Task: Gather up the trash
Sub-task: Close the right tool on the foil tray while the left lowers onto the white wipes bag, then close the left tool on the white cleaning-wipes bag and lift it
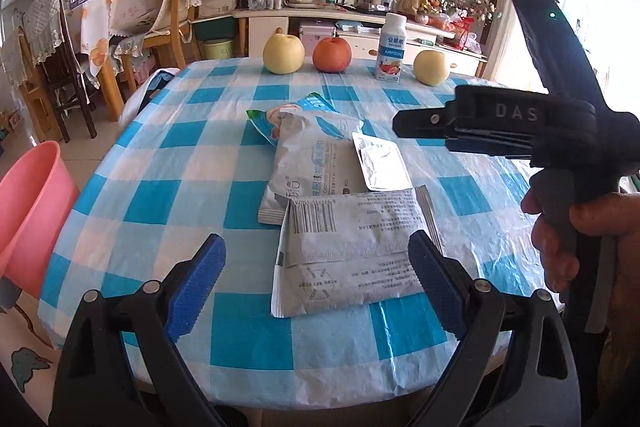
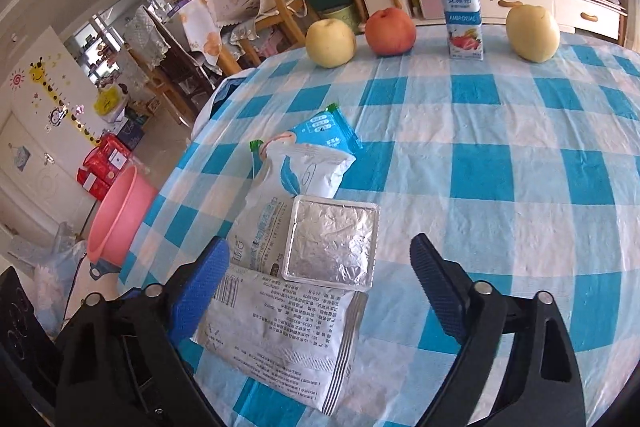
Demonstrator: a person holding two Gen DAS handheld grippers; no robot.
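Trash lies in a pile on the blue-checked table (image 1: 168,163). It consists of a grey printed wrapper with a barcode (image 1: 348,255) (image 2: 280,339), a square foil-lidded tray (image 1: 382,165) (image 2: 332,241), a white pouch (image 1: 308,163) (image 2: 288,183) and a blue packet (image 1: 308,103) (image 2: 324,131). My left gripper (image 1: 316,283) is open just above the grey wrapper, which lies between its blue pads without being pressed. My right gripper (image 2: 318,279) is open over the foil tray and the wrapper's top edge. From the side it shows as a black right gripper (image 1: 404,125) held by a hand (image 1: 560,239).
A pink bin (image 1: 32,211) (image 2: 120,219) stands off the table's left edge. Along the far edge stand a pear (image 1: 283,53), an apple (image 1: 332,55), a yogurt bottle (image 1: 390,47) and another pear (image 1: 430,67). Chairs and a cluttered TV cabinet lie beyond.
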